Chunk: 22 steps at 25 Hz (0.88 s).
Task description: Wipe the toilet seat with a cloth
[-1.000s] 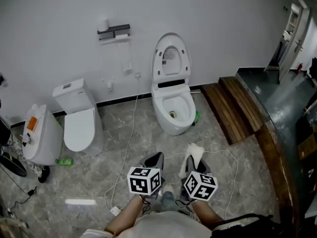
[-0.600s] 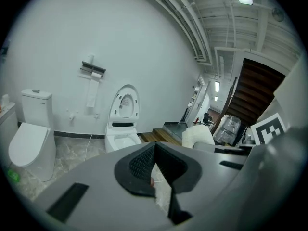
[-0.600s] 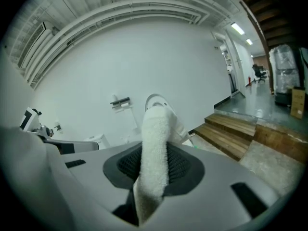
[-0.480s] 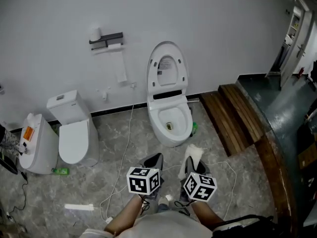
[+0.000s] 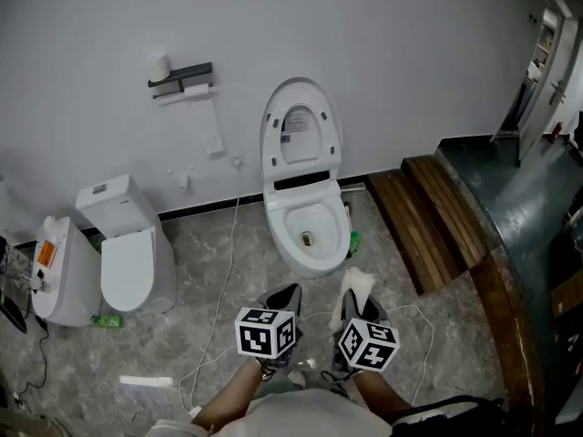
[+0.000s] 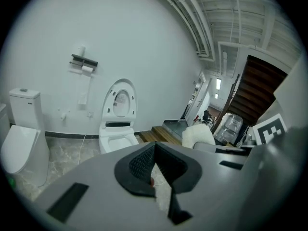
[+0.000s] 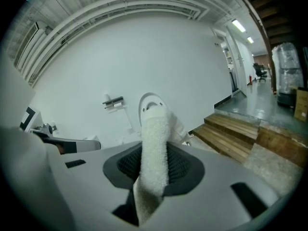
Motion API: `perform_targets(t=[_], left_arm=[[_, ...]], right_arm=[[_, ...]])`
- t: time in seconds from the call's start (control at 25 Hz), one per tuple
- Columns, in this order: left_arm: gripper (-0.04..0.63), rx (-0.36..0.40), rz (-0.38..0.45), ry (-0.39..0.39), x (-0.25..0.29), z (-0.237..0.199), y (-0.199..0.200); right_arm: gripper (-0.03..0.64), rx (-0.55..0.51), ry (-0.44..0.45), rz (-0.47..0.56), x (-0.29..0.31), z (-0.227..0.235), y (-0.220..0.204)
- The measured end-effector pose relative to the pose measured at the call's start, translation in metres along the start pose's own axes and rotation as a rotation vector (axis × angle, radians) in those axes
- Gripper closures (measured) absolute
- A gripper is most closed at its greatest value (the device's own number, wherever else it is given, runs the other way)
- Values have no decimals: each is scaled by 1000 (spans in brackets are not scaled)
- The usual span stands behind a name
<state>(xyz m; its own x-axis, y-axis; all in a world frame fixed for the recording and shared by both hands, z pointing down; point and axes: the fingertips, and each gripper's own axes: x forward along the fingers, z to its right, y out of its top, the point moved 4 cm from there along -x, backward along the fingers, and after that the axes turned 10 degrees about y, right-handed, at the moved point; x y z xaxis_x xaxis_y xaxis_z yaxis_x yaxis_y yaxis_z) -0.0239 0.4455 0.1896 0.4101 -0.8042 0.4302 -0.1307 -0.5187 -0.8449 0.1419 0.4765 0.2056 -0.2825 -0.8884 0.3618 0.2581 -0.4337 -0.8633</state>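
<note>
A white toilet (image 5: 306, 230) with its lid and seat raised stands against the far wall; it also shows in the left gripper view (image 6: 117, 129). My right gripper (image 5: 353, 295) is shut on a white fluffy cloth (image 5: 355, 289), which sticks up between the jaws (image 7: 155, 143) and hides most of the toilet in the right gripper view. My left gripper (image 5: 284, 297) is shut with nothing in it (image 6: 153, 163). Both grippers are held side by side, a short way in front of the toilet bowl.
A second white toilet (image 5: 126, 253) with its lid down stands at the left, a white tank-like unit (image 5: 56, 271) beside it. A white cable (image 5: 228, 280) trails over the marble floor. Wooden steps (image 5: 428, 217) rise at the right. A paper holder (image 5: 182, 78) hangs on the wall.
The toilet and the rest of the room have shifted left and nearer in the head view as I move towards it. Both grippers keep their pose, the cloth still held.
</note>
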Motion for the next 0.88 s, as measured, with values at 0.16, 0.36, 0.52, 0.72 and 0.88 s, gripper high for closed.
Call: perform_targets(t=[0.16, 0.36, 0.52, 0.72, 0.88], left_arm=[[597, 4, -24, 8, 15, -2, 0], [597, -3, -36, 16, 37, -11, 10], [597, 8, -47, 5, 60, -16, 17], [598, 34, -53, -12, 99, -21, 44], [597, 52, -53, -22, 128, -27, 73]], right_arm=[[517, 18, -10, -26, 12, 12, -1], [517, 21, -29, -32, 30, 26, 8], [517, 26, -41, -23, 49, 34, 15], [517, 43, -57, -8, 81, 43, 35], [517, 26, -56, 4, 113, 42, 61]])
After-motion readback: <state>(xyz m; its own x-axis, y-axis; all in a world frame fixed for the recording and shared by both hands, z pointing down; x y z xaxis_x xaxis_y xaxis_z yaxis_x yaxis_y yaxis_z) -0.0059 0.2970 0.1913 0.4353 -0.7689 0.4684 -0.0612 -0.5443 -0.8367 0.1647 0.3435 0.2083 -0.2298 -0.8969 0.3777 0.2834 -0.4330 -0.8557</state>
